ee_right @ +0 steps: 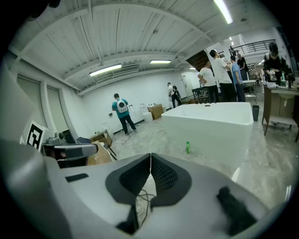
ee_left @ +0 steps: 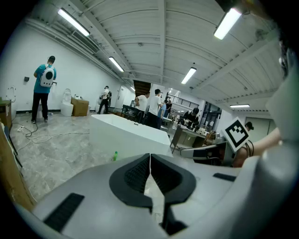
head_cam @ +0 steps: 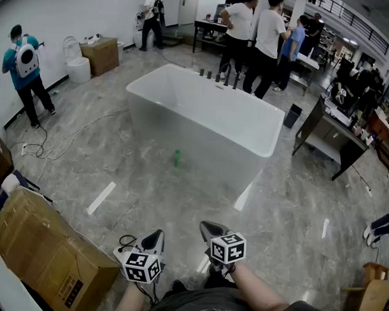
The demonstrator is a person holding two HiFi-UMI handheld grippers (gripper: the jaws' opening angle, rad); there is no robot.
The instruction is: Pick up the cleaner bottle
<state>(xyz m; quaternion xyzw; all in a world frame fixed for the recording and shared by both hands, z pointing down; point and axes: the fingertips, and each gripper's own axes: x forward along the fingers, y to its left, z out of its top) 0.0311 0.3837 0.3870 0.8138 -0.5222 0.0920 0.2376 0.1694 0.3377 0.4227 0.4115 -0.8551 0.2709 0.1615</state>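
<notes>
A small green cleaner bottle (head_cam: pixel 177 159) stands upright on the grey floor, against the near side of a white bathtub (head_cam: pixel 184 87). It also shows as a green speck, the bottle (ee_left: pixel 115 155) in the left gripper view and the bottle (ee_right: pixel 188 147) in the right gripper view. My left gripper (head_cam: pixel 155 236) and right gripper (head_cam: pixel 208 229) are held close to my body, well short of the bottle. Both have their jaws pressed together with nothing between them, as seen at the left gripper (ee_left: pixel 150 157) and right gripper (ee_right: pixel 151 156).
A cardboard box (head_cam: pixel 44 251) lies at my left, with cables (head_cam: pixel 61 140) trailing over the floor beyond it. Several people (head_cam: pixel 256 32) stand behind the tub; one person (head_cam: pixel 24 69) is at the left wall. A desk (head_cam: pixel 335 134) stands right. White tape strips (head_cam: pixel 102 197) mark the floor.
</notes>
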